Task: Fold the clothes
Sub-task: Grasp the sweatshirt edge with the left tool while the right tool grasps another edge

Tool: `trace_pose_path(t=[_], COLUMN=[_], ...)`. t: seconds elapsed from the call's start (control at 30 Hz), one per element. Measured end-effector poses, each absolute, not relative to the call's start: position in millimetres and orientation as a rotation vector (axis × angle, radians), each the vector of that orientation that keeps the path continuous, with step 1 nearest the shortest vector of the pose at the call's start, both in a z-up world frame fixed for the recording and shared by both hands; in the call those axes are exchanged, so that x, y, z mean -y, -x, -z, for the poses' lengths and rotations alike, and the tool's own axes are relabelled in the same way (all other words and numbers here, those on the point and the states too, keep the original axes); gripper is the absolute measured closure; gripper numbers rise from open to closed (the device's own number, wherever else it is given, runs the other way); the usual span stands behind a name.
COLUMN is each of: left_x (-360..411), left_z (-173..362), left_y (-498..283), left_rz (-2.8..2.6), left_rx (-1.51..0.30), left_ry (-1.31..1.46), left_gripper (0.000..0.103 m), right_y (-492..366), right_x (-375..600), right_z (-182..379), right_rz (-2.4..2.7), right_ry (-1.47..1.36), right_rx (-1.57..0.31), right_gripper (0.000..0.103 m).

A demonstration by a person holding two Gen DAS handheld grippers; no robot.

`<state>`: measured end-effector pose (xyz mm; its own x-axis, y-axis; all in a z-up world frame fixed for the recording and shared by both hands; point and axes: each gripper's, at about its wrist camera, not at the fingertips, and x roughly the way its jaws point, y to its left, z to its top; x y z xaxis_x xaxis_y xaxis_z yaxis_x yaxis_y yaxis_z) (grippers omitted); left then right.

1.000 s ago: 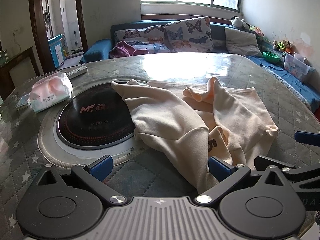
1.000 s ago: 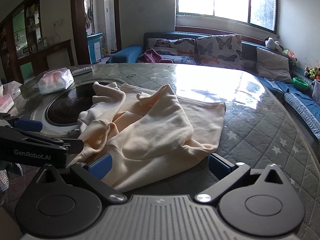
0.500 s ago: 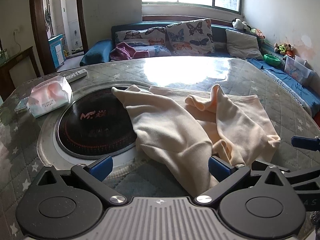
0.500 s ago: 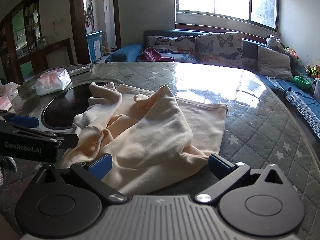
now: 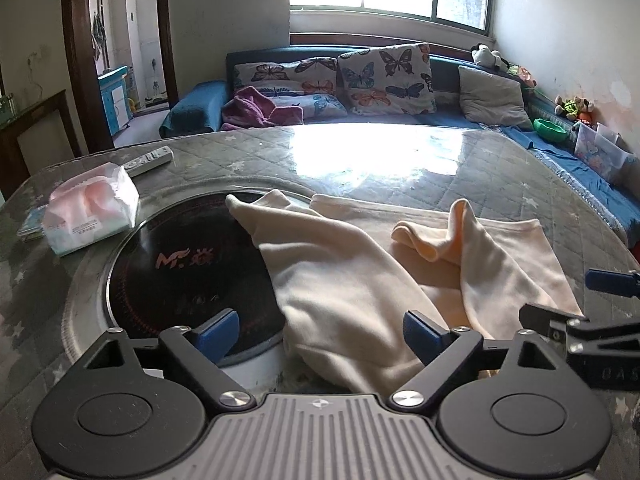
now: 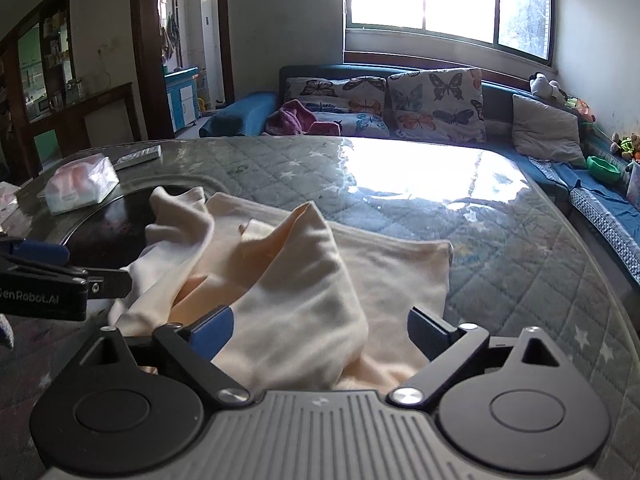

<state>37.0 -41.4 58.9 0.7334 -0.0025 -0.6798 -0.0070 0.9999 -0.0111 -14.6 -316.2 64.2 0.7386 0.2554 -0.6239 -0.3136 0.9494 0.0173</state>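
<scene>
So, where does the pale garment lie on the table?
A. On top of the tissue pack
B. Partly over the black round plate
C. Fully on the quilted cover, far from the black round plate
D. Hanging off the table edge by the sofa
B: one end of the garment drapes over the rim of the black round plate, apart from the tissue pack.

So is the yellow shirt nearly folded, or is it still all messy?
Still messy. Nothing looks folded yet: the cream garment lies crumpled on the quilted table, one part draped over the black round hob. The left tongs and right tongs are closing over its near edge, not pinching yet. Spreading it flat and all the folding are left.
</scene>
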Motion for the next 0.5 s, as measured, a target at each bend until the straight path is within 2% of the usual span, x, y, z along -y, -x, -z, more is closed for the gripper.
trace_pose_path(t=[0.2, 0.33, 0.5], left_x=[42, 44, 44], left_z=[-57, -55, -50], left_y=[-65, -91, -124], left_rz=[0.031, 0.027, 0.004], left_rx=[-0.755, -0.772, -0.807], left_ry=[0.036, 0.045, 0.083], left_gripper=[0.013, 0.013, 0.013], right_y=[-16, -39, -60], right_x=[311, 305, 303], right_z=[-63, -60, -53], right_rz=[-0.351, -0.378, -0.386], right_ry=[0.089, 0.099, 0.096], right_rx=[-0.67, -0.677, -0.7], right_gripper=[0.021, 0.034, 0.042])
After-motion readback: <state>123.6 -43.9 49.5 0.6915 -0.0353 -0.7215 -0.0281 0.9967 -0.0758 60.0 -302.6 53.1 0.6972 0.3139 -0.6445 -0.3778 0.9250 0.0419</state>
